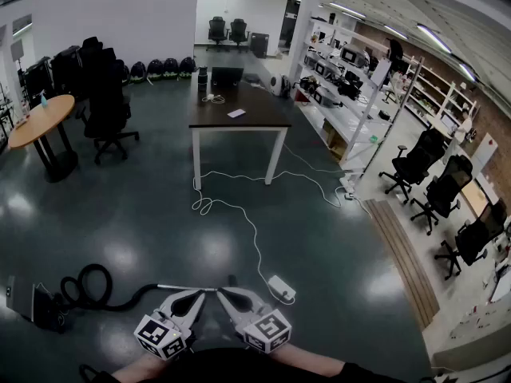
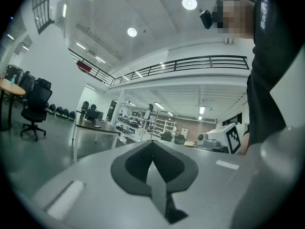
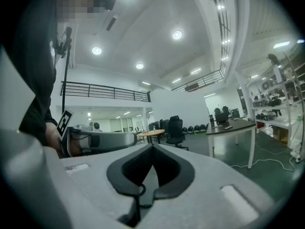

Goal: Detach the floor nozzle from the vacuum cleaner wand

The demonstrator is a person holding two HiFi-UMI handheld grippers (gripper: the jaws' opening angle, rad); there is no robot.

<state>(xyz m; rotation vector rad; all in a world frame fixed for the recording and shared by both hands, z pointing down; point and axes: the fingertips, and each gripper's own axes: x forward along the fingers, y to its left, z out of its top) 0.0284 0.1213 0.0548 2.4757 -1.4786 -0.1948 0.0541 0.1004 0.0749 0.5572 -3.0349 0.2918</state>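
The vacuum cleaner lies on the dark floor at the lower left of the head view: a grey body (image 1: pixel 28 300), a looped black hose (image 1: pixel 86 281) and a thin wand (image 1: pixel 172 287) that runs right behind my grippers. I cannot make out the floor nozzle. My left gripper (image 1: pixel 200 294) and right gripper (image 1: pixel 224 294) are held level, side by side and above the wand, touching nothing. Both are shut with nothing between the jaws, as the left gripper view (image 2: pixel 152 143) and the right gripper view (image 3: pixel 152 147) show.
A white power strip (image 1: pixel 281 287) lies just right of the grippers, its cable (image 1: pixel 239 214) snaking back to a dark table (image 1: pixel 236 112). A round wooden table (image 1: pixel 40 122), office chairs (image 1: pixel 108 106) and shelving (image 1: pixel 351 94) stand farther off.
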